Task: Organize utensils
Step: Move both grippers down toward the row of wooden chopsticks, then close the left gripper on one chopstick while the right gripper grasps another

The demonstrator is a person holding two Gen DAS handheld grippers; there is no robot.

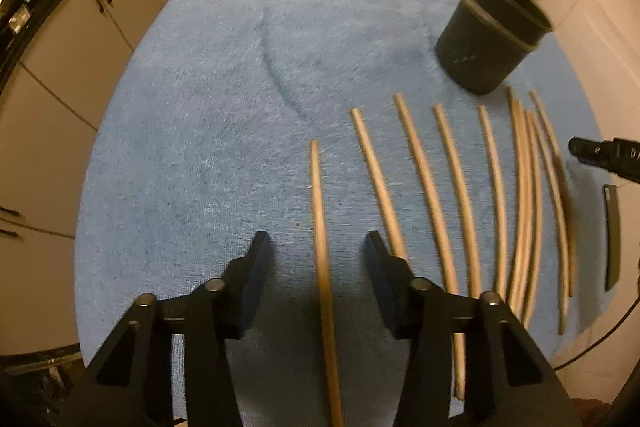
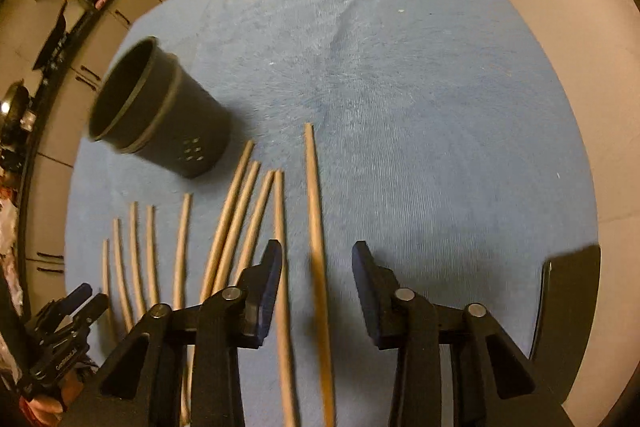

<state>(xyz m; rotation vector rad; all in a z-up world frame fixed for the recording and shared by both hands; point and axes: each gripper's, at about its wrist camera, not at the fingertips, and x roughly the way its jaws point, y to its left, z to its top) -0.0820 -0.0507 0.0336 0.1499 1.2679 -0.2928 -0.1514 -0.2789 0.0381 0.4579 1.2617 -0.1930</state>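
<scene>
Left wrist view: my left gripper [image 1: 316,241] stands apart, astride a chopstick [image 1: 320,227] near the bench's [image 1: 180,147] near edge. My right gripper [image 2: 316,251] likewise astride another chopstick [image 2: 316,227]. Judged light, stiff, smooth; take mid-shaft, for the holder [image 1: 486,39].

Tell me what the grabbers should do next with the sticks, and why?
Probably close both. The open left gripper straddles the leftmost wooden chopstick, the open right gripper the rightmost wooden chopstick, and the dark round plastic holder stands empty.
</scene>
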